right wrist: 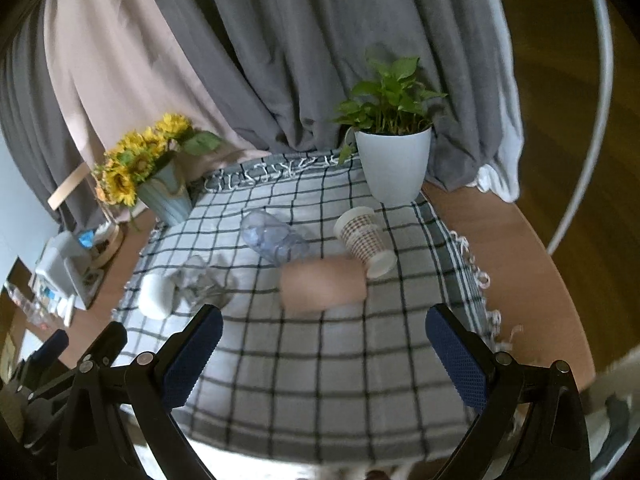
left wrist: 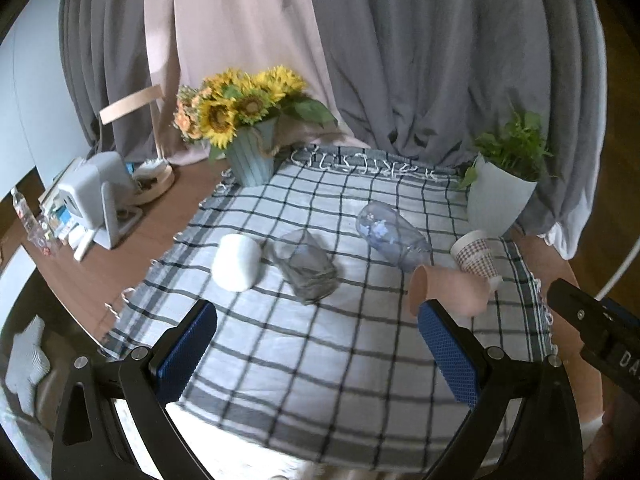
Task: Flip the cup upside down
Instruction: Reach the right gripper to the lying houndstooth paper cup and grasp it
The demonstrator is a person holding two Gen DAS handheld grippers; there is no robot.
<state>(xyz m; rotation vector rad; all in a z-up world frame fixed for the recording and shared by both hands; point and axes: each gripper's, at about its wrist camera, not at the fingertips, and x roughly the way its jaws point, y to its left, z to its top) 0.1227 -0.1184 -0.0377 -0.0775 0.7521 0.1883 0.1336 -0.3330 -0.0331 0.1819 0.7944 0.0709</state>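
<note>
Grey curtains back a checked cloth [left wrist: 320,340] on the tabletop. Left tongs [left wrist: 316,344] wide, empty. Pink cup [right wrist: 323,284] lies sideways at twelve o'clock of wide right tongs [right wrist: 324,354]; likely light, rigid, slippery; grip mid-wall.

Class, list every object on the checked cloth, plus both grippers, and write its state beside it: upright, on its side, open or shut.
white cup: on its side
glass jar: on its side
clear plastic bottle: on its side
pink cup: on its side
patterned paper cup: tipped over
sunflower pot: upright
green plant pot: upright
left gripper: open, empty
right gripper: open, empty
</note>
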